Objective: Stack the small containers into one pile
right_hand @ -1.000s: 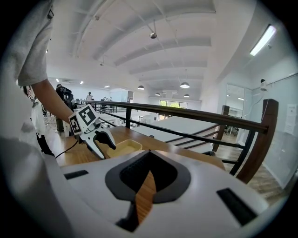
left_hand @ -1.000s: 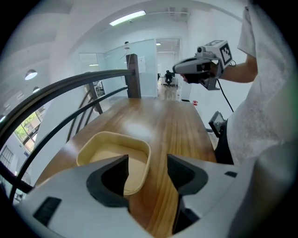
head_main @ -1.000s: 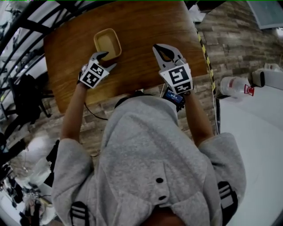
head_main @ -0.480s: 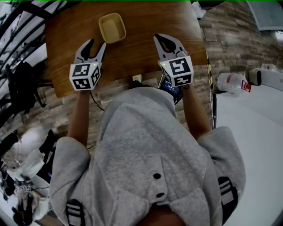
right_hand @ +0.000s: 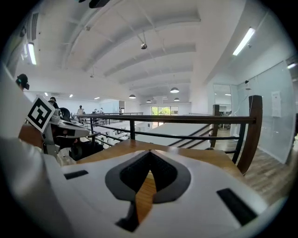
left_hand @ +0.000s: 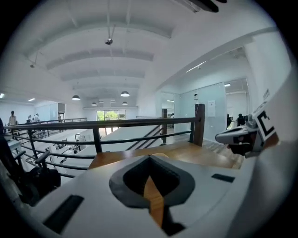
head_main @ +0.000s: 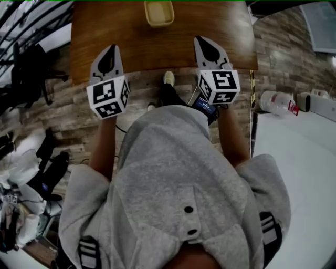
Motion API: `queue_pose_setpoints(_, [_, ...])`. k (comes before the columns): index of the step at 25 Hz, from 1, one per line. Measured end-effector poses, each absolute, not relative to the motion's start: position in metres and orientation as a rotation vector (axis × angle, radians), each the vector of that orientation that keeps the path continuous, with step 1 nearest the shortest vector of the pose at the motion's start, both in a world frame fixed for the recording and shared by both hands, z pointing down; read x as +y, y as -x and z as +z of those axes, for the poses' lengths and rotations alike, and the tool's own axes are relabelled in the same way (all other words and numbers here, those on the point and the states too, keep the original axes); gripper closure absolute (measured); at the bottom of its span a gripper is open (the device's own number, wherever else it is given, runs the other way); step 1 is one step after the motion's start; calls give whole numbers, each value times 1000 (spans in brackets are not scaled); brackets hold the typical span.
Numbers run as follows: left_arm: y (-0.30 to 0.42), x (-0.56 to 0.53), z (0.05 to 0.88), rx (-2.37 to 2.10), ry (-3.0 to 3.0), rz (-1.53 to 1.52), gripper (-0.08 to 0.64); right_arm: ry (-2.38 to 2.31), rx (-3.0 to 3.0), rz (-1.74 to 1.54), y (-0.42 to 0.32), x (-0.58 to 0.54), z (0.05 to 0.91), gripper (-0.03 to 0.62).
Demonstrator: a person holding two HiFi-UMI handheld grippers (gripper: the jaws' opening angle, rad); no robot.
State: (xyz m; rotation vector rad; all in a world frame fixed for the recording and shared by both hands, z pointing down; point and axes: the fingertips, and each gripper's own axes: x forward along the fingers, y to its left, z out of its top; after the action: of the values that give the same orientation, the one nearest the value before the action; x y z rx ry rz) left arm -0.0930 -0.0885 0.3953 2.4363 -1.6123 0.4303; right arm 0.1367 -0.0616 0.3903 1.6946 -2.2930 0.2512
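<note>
A single small yellow container (head_main: 159,11) stands on the wooden table (head_main: 105,26), at its far side near the middle; whether it is one piece or a pile I cannot tell. My left gripper (head_main: 112,48) hangs over the table's near left edge, well short of the container. Its jaws are closing and meet at the tips (left_hand: 149,157) with nothing between them. My right gripper (head_main: 201,40) is over the near right edge, also shut and empty (right_hand: 150,152). Both point toward the far side of the table.
A dark metal railing (left_hand: 116,124) runs behind the table's far edge. A post (right_hand: 251,135) stands at the right. On the floor to the right lie a plastic bottle (head_main: 275,101) and a white platform (head_main: 299,147). Dark equipment (head_main: 29,68) sits at the left.
The left gripper's jaws went from wide open to shut. Both grippers drew back from the container to the table's near edge, and the container now shows farther up in the head view.
</note>
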Motion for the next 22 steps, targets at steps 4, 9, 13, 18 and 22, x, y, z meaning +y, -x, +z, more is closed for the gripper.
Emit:
queue_pose_setpoints(4, [118,-28,380,-1669,-2441,415,548,-1678,-2363,292,-105,-9,380,577])
queue_pose_setpoints(9, [142,33,370,-1682,-2435,345,548,-1700,-2414,307,-82,47,364,577])
queue_pose_setpoints(13, [164,68,367,-1714,-2420,321,548,-1706,-2418,303,-65,78,364,577])
queue_pose_setpoints(18, [181,79,359,-1751,-2444,337,548,-1694,-2432,344,-50,84,358,577])
queue_pose_setpoints(22, [184,87,355,-1767,-2429,315,548,-1654,-2440,332,-43,88,357,577])
